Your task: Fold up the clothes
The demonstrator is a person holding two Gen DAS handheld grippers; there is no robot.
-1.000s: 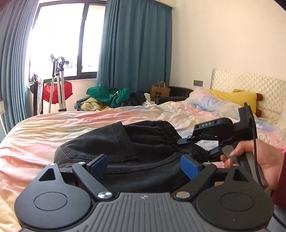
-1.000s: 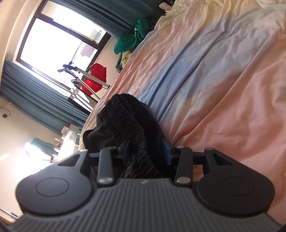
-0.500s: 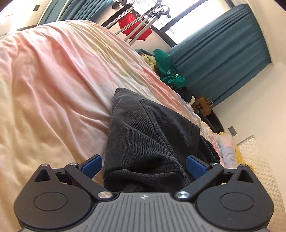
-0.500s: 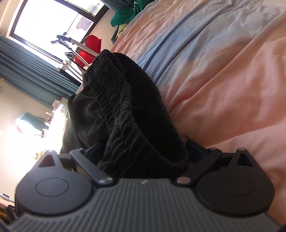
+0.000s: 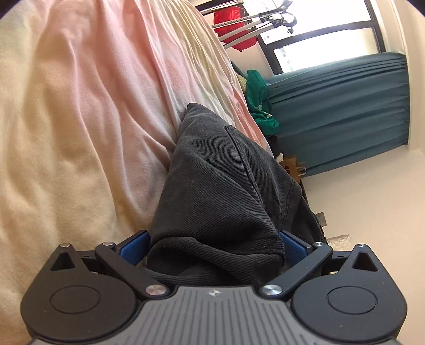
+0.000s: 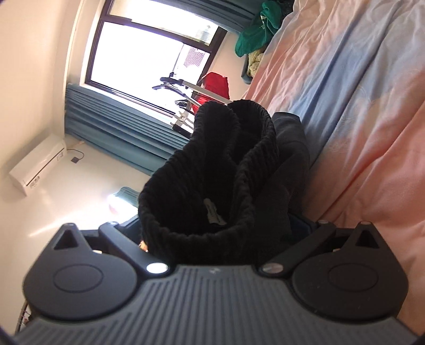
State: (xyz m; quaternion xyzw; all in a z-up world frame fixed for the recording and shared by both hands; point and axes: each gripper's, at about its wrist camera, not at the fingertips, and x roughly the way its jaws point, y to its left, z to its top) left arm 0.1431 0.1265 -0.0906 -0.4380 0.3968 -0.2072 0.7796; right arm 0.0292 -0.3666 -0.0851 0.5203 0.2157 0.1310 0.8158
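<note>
Dark grey shorts (image 5: 217,172) lie folded in a bundle on the pastel bed sheet (image 5: 79,106). My left gripper (image 5: 212,244) is rolled onto its side and stands wide open. The folded edge of the shorts fills the gap between its blue pads (image 5: 132,248). In the right wrist view the black elastic waistband (image 6: 239,148) bunches up between the spread jaws of my right gripper (image 6: 215,225), which is also open. A white label (image 6: 215,215) shows inside the waistband. Cloth mostly hides the right gripper's pads.
A pile of green and other clothes (image 5: 259,106) sits past the far end of the bed. A red bag on a metal rack (image 5: 233,24) stands by the window with teal curtains (image 5: 345,106). A paper bag (image 5: 292,167) stands beyond. An air conditioner (image 6: 37,164) hangs on the wall.
My left gripper has rolled onto its side and sunk down to the folded edge of the shorts. My right gripper has let go of the waistband and spread wide.
</note>
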